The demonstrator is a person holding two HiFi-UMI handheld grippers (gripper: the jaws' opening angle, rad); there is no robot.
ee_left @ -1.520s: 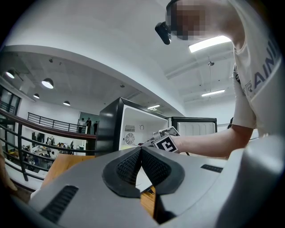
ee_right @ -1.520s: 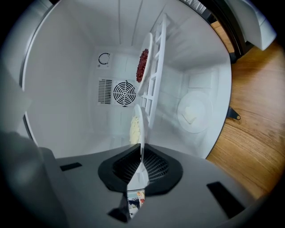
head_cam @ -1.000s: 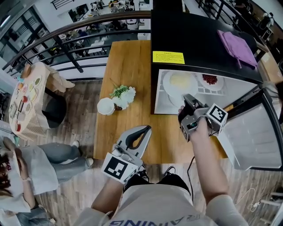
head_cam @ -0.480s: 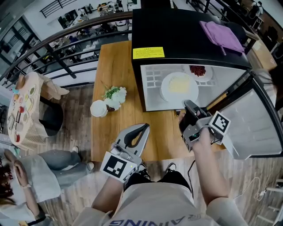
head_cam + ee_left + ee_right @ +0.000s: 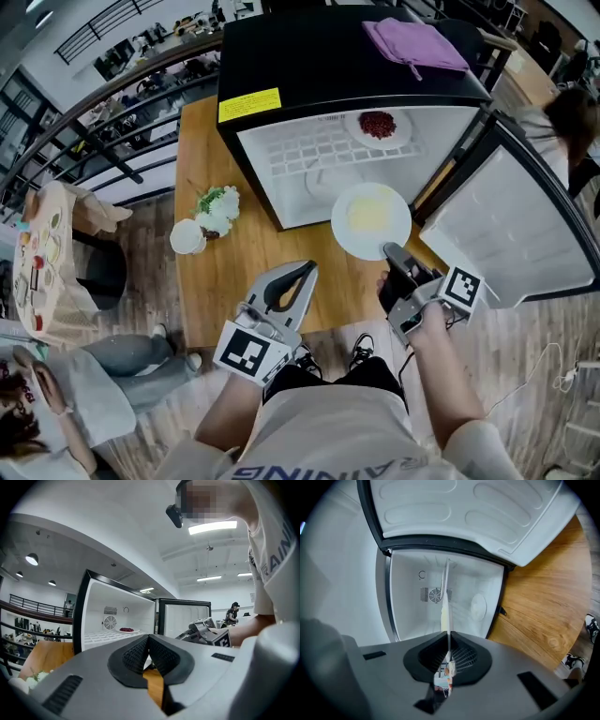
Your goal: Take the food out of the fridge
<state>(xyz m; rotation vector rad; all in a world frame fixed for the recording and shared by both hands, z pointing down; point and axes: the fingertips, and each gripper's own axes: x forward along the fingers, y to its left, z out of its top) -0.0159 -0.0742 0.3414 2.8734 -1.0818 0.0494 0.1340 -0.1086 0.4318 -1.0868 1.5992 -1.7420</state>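
Right claw (image 5: 394,255) of mine is clenched on only the thin rim of the white plate of pale food (image 5: 370,217), just outside the fridge (image 5: 328,66) mouth over the wooden surface (image 5: 234,272), so I judge a tilt or slip could dump it.

Head camera looks steeply down on the open black fridge (image 5: 337,56); left claw (image 5: 302,272) and right claw (image 5: 393,251) cameras face its white interior.
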